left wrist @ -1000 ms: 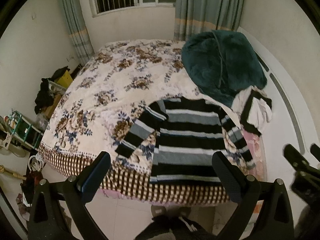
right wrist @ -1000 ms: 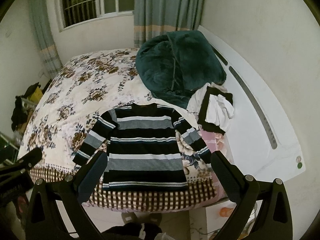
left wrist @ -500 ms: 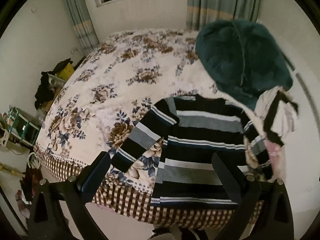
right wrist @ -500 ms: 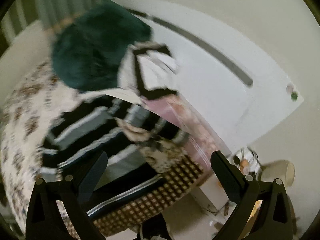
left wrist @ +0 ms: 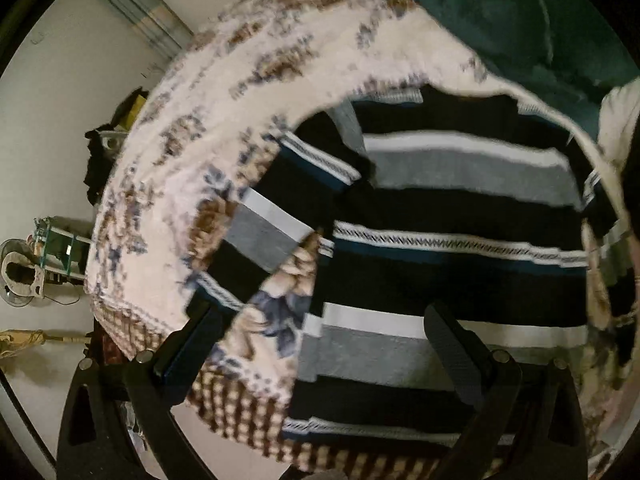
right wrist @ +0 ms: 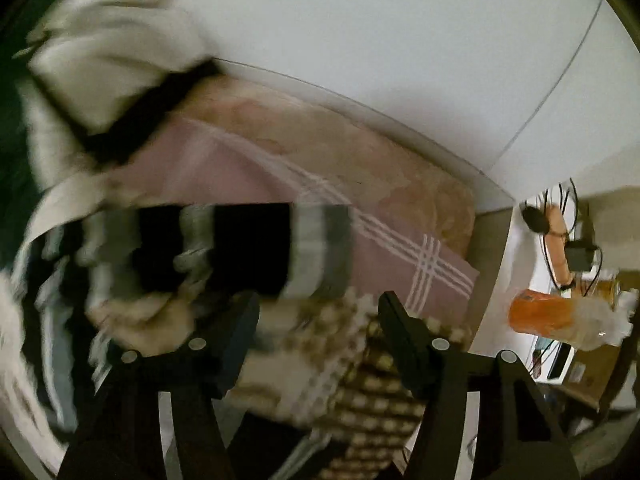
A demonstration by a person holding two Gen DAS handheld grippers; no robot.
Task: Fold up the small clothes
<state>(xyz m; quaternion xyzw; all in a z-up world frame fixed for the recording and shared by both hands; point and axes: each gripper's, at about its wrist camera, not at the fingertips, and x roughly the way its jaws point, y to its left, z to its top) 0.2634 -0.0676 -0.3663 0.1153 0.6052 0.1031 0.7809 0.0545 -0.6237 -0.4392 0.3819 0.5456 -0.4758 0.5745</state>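
Note:
A black, grey and white striped sweater (left wrist: 448,248) lies flat on the floral bedspread (left wrist: 224,104), hem toward the bed's near edge. My left gripper (left wrist: 320,344) is open and empty, low over the hem area near the sweater's left sleeve (left wrist: 272,224). My right gripper (right wrist: 316,328) is open and empty, just short of the sweater's right sleeve cuff (right wrist: 256,248), which lies on a pink pillow (right wrist: 320,184). The right wrist view is blurred.
A dark green blanket (left wrist: 520,20) is heaped at the bed's far right. A folded black and white garment (right wrist: 108,76) lies beside it. A bedside table with an orange packet (right wrist: 548,316) stands to the right. A clothes pile (left wrist: 100,152) lies left on the floor.
Both grippers have moved in close to the bed. The left one dropped toward the sweater's hem; the right one swung right toward the right sleeve cuff. Both stay open.

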